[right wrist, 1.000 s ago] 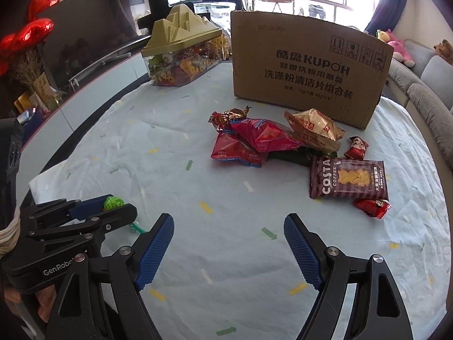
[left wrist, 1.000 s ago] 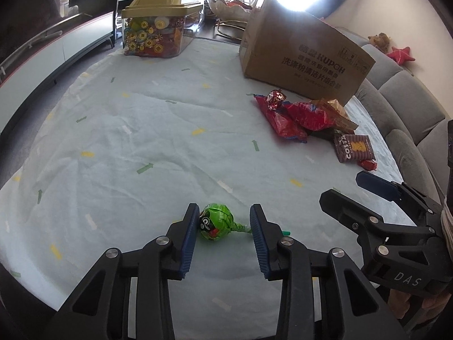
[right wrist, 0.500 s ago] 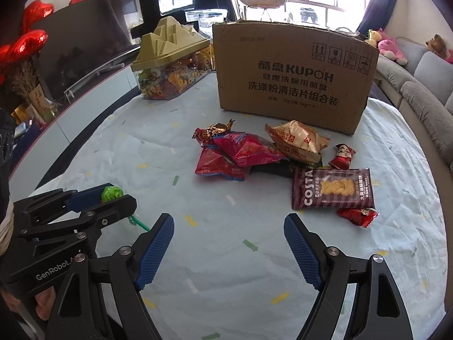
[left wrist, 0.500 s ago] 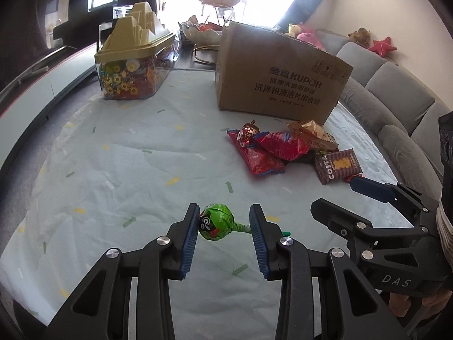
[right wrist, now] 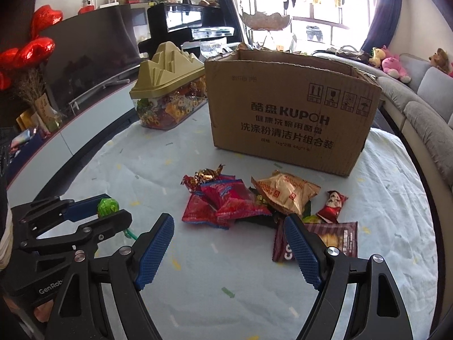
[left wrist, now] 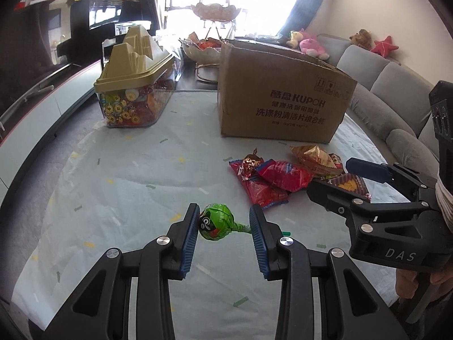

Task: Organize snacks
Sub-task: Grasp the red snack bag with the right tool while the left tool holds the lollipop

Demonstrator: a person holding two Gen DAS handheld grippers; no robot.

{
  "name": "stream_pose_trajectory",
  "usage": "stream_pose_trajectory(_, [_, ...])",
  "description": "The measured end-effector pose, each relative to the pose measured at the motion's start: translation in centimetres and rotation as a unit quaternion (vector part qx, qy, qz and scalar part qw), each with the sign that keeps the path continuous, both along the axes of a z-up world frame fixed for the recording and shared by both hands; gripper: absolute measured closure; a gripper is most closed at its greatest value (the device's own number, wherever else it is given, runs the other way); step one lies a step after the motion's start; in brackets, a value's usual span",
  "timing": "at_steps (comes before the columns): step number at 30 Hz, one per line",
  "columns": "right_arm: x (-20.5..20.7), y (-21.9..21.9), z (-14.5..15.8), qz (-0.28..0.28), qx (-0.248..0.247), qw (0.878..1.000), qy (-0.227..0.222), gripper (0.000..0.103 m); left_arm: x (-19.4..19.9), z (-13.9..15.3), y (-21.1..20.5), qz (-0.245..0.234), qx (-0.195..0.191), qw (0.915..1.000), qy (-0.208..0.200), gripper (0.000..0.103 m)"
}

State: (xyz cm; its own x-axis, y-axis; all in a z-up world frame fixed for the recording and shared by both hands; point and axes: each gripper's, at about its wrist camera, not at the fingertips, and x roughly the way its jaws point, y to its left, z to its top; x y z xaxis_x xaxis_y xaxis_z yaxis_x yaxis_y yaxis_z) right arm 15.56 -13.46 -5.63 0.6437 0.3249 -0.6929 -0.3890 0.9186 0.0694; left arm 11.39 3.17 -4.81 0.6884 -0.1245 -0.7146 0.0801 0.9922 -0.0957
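Observation:
My left gripper point(left wrist: 223, 233) is shut on a green lollipop point(left wrist: 216, 221), its head against the left pad and its stick against the right pad, held above the table. It also shows in the right wrist view point(right wrist: 107, 206). My right gripper point(right wrist: 228, 250) is open and empty, low over the table in front of a pile of snack packets point(right wrist: 232, 202). The pile has red packets, an orange packet point(right wrist: 286, 192) and a brown Costa packet point(right wrist: 337, 239). An open cardboard box point(right wrist: 291, 119) stands behind the pile.
A clear candy container with a gold mountain-shaped lid point(left wrist: 136, 90) stands at the far left of the table. A pale confetti-print cloth point(left wrist: 127, 175) covers the table. A grey sofa point(left wrist: 396, 104) runs along the right. A fruit stand point(left wrist: 213, 14) is behind the box.
Both grippers have risen and tilted up, so the box and room show more. The left gripper still holds the lollipop. The right gripper has moved closer to the snack pile.

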Motion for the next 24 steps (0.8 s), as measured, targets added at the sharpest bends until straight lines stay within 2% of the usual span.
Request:
stream_pose_trajectory(8, [3.1,0.7,-0.5,0.025,-0.008,1.0,0.017,0.022,1.9,0.6,-0.1,0.008,0.005,0.9998,-0.016,0.067])
stream_pose_trajectory(16, [5.1,0.5,-1.3,0.035,-0.004,0.999,0.032,0.023,3.5,-0.2,-0.6,0.011,0.004,0.9999,-0.011,0.067])
stream_pose_trajectory(21, [5.9,0.7,-1.7,0.044,-0.009,0.998,0.036,0.025,4.2,-0.7,-0.6,0.012,0.0,0.9999,-0.005,0.067])
stream_pose_trajectory(24, [6.4,0.9,-2.1,0.05,-0.005,0.998,0.047,0.031,4.4,-1.0,-0.5,0.014,-0.001,0.9999,-0.001,0.067])
